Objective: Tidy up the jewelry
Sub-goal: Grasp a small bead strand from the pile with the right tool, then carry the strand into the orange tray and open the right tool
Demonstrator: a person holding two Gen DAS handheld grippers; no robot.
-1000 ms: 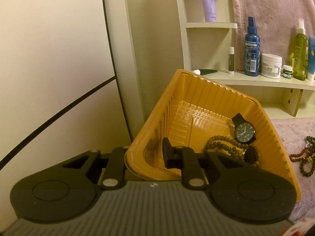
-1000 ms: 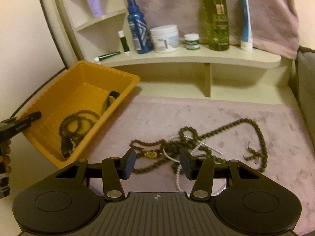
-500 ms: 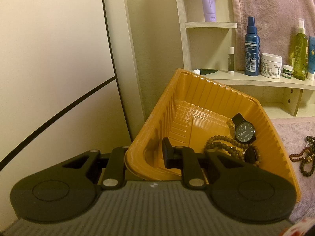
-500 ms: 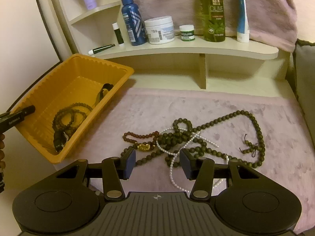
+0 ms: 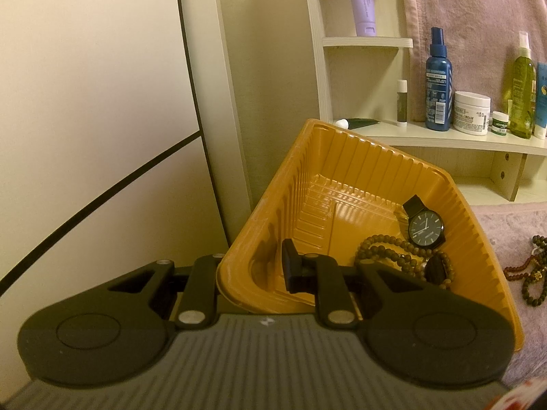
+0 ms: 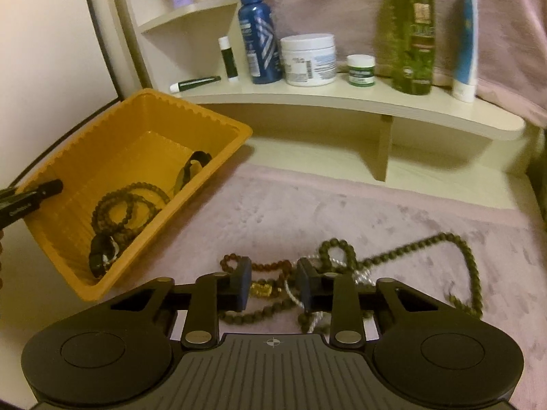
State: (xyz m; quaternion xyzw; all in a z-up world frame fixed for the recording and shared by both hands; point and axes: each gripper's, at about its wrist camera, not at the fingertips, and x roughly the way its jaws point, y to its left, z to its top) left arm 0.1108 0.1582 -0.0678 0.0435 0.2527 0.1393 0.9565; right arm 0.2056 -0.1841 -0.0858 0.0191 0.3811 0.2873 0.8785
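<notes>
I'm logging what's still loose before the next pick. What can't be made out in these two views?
- Left wrist view: the left gripper hides the orange tray's near corner and part of the bead bracelets.
- Right wrist view: the right gripper covers the near part of the necklace tangle; motion blur stops any strand count.
- Bottle labels: too blurred to read.

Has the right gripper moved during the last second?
Yes. The right gripper has come down toward the tangled bead necklaces; the shelf now appears higher and larger.

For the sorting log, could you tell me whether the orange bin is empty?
Not empty: the ridged orange plastic bin holds a black wristwatch and brown bead bracelets.
</notes>
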